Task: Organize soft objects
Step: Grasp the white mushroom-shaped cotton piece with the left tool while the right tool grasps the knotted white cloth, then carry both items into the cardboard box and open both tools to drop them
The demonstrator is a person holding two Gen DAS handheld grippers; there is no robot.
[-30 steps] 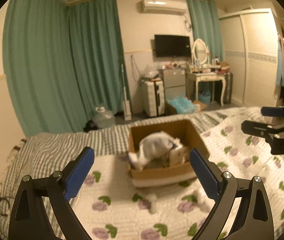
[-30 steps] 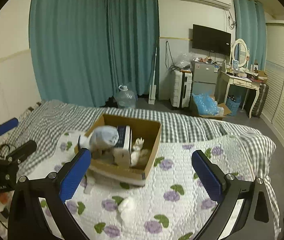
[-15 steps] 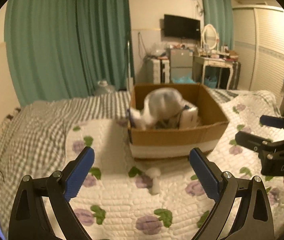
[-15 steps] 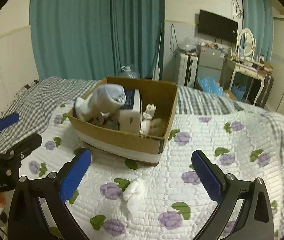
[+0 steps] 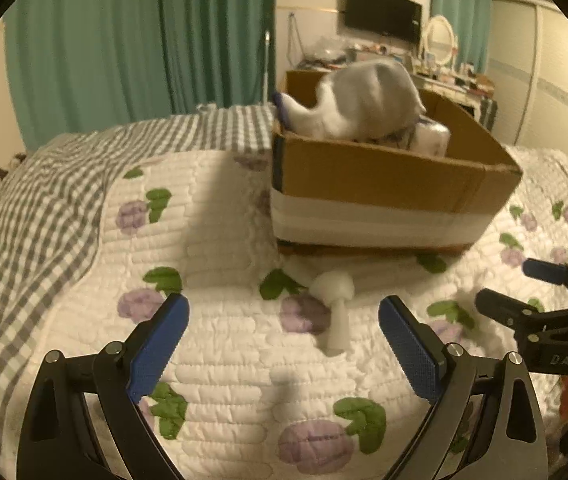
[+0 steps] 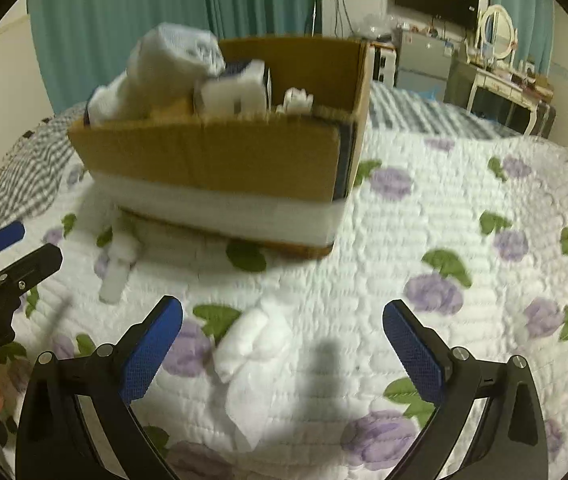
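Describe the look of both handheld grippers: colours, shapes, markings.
The left gripper has glossy black curved arms with triangular cut-outs, silver rivets, and blue textured pads on its fingers. From the right wrist view its side bears white lettering, partly cut off, ending "bot.AI". The right gripper is built the same; its body carries white "DAS" lettering in the left wrist view. No cables or sleeves show.

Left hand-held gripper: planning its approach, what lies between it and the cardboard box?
In the left wrist view, a small white soft object lies on the floral quilt between the open left hand-held gripper and the cardboard box.
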